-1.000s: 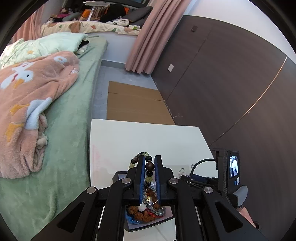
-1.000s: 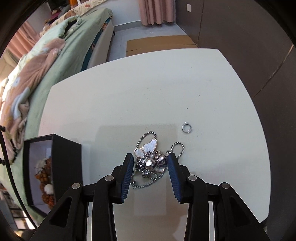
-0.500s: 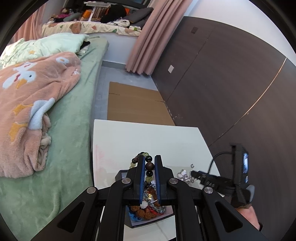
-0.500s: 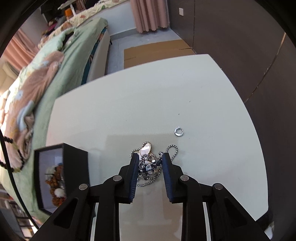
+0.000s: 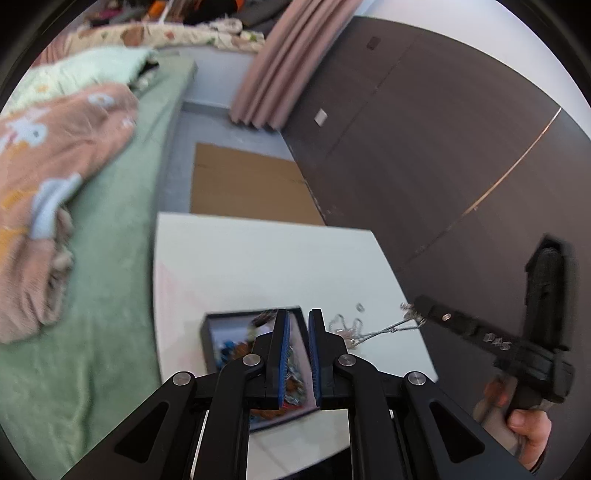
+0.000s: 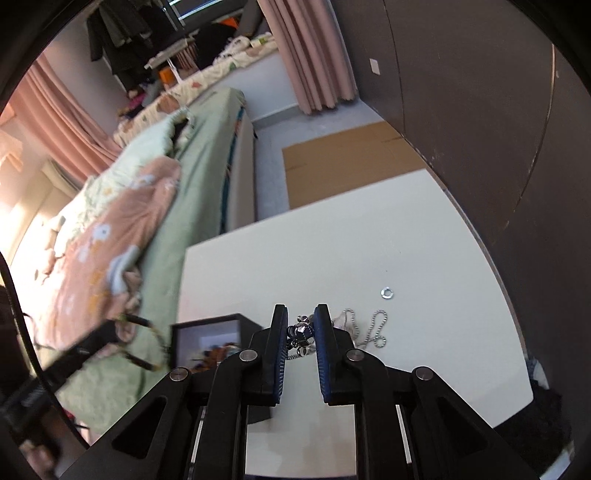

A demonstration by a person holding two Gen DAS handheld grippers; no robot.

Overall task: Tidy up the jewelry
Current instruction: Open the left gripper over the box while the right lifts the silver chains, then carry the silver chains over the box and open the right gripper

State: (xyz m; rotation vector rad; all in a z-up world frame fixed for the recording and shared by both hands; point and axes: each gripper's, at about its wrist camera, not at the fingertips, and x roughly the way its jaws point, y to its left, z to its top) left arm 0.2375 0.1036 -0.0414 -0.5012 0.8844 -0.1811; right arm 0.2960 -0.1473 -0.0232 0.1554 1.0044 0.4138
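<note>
Table (image 6: 332,258), green bed (image 6: 207,155), pink curtains (image 6: 314,55)

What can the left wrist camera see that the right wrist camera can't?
Only the left wrist view: the right gripper seen from the side, its fingers having just been closing on the necklace, whose chain stretches up off the table. Only the right wrist view: the left gripper dangling a bead bracelet, and dark clothes hanging far back. Both: the white table, black box, little silver ring and green bed.
</note>
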